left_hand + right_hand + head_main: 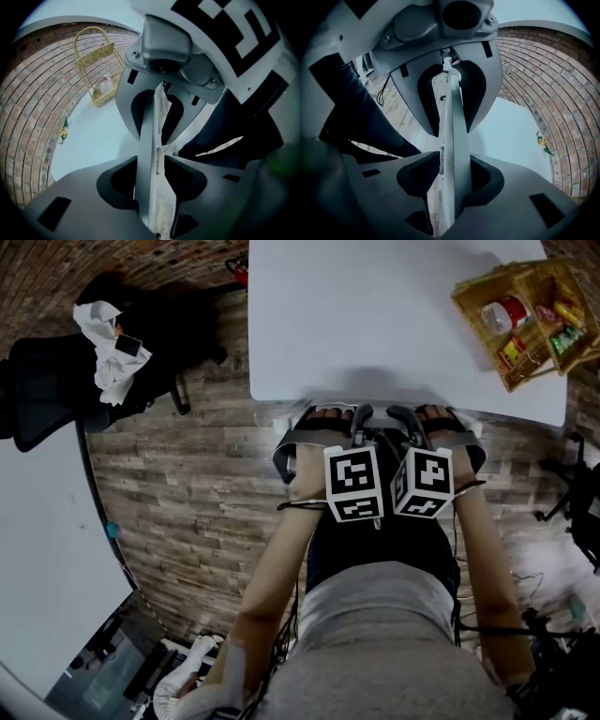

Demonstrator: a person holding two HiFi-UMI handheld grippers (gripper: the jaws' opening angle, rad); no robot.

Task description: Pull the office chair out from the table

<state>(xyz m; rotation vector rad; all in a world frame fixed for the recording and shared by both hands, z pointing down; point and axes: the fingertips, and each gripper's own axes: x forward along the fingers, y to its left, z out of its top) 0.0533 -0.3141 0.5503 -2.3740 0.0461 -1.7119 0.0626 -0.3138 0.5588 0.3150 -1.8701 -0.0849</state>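
One black office chair [42, 395], white cloth [103, 348] dumped on it, sits off the far left corner of the table [375, 324], well apart from both grippers. At the table's near edge, left hand [323, 427] and right hand [445, 427] are side by side, pitched steeply down. Jaws of left gripper [150, 180] and right gripper [452, 183] are spread wide, each pair astride the tabletop edge.

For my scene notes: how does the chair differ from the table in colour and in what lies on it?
The chair is black; the table is white. A white cloth lies on the chair; a basket stands on the table. Both stand on the wooden floor.
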